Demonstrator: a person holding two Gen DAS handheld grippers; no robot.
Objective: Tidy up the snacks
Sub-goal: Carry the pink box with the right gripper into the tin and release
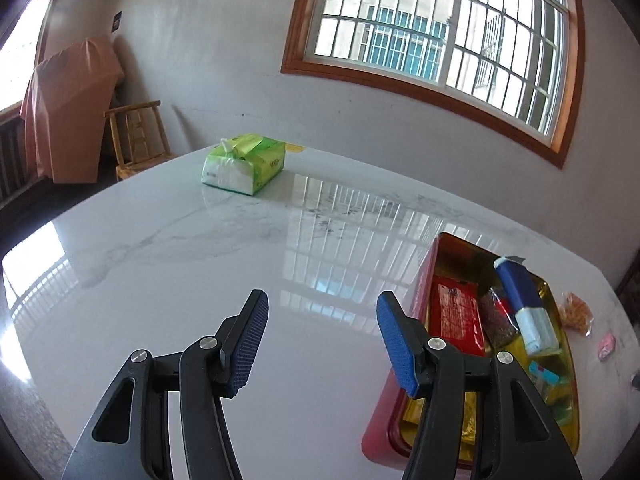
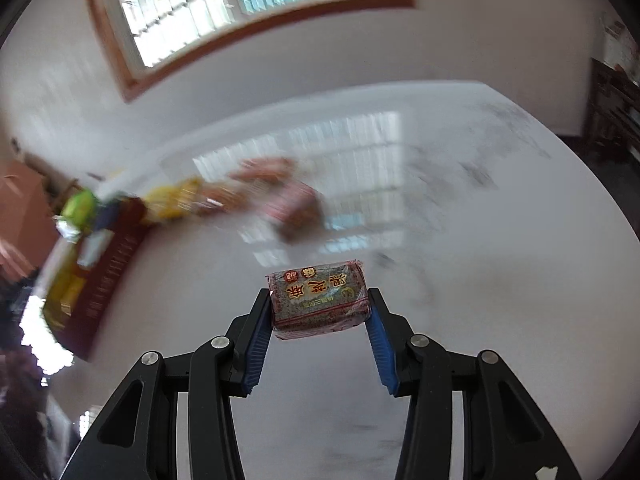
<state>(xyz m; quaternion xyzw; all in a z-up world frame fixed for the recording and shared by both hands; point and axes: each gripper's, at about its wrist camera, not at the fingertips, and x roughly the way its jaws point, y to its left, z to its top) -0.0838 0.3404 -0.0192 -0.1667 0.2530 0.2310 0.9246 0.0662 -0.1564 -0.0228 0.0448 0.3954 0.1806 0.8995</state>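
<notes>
Two grippers have different work here: the right gripper clamps a small wrapped snack block by its two short ends and holds it clear above the white table, probably to carry it to the red tray. The left gripper grasps nothing, its jaws apart beside the tray where other snacks already lie. The block is dark and speckled under clear wrap, with a red and gold label.

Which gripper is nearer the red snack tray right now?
Left. The left gripper hangs open with one finger right beside the red snack tray's near wall. The right gripper, shut on a wrapped sesame snack, sits well off to the tray's side across bare table.
</notes>
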